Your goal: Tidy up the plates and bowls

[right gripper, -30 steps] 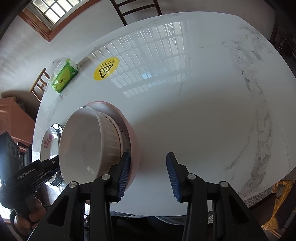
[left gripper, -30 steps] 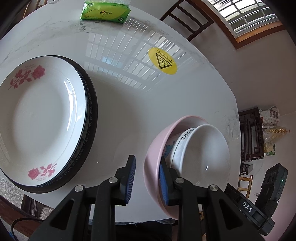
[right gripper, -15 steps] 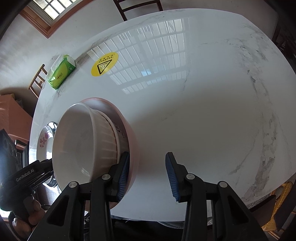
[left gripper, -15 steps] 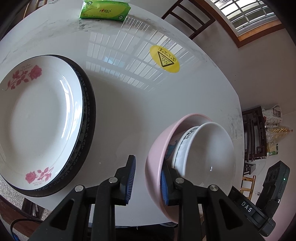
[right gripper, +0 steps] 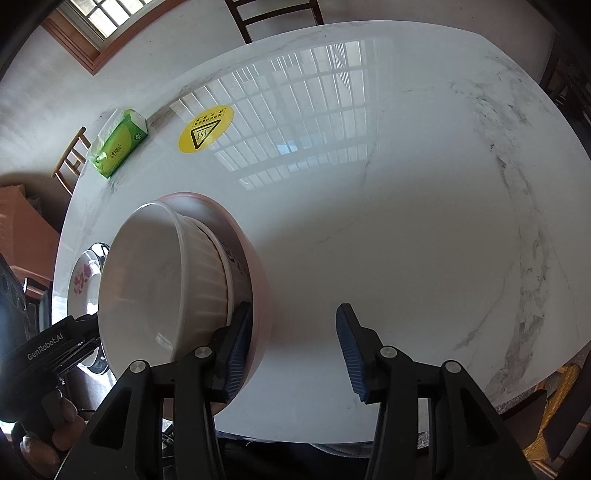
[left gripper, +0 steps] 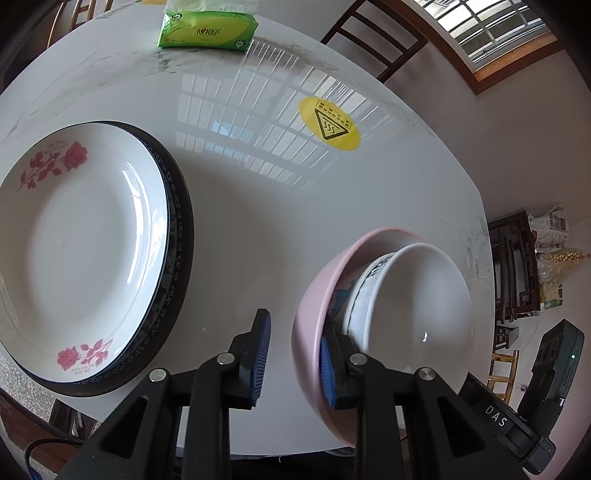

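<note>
Pink bowl [left gripper: 314,306] holding nested white bowls [left gripper: 417,306] sits near the marble table's [right gripper: 406,221] front edge. Both your tongs, left gripper [left gripper: 293,358] and right gripper [right gripper: 291,343], stand spread, each straddling its rim. Stacked plates [left gripper: 81,251] lie at the left edge.

Home dining rm — round marble table [right gripper: 406,221] w/ wooden chairs [left gripper: 373,40], tissue pack [left gripper: 207,33], barred window [left gripper: 491,33].
</note>
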The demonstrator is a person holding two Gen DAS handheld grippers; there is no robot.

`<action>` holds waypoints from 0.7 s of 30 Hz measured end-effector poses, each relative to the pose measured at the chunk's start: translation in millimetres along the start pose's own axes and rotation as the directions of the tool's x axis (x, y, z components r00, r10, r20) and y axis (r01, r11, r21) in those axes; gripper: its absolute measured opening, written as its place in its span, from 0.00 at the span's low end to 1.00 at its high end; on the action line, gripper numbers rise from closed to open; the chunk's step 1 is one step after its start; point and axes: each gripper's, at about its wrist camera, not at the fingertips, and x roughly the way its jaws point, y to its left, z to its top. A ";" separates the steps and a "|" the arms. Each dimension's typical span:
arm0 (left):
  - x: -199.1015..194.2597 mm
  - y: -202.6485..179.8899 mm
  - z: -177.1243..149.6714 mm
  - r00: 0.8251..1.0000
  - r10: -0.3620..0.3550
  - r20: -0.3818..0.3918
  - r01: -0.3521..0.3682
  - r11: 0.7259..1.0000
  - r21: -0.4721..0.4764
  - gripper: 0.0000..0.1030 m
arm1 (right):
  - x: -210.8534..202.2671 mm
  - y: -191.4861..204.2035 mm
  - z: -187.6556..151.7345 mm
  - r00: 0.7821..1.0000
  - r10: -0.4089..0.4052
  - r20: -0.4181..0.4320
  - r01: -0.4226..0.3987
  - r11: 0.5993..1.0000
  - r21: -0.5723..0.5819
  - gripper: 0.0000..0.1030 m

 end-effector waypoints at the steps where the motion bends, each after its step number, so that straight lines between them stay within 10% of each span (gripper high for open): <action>1: -0.3 -0.8 -0.5 1.000 0.004 0.002 -0.004 1.000 0.002 0.22 | 0.0 -0.2 0.0 1.000 0.000 0.001 0.000 1.000 0.000 0.42; 21: 2.6 -4.1 -1.9 1.000 -0.018 0.011 0.017 0.999 0.048 0.10 | -5.4 12.0 0.1 0.998 0.038 0.049 -0.037 0.999 -0.026 0.11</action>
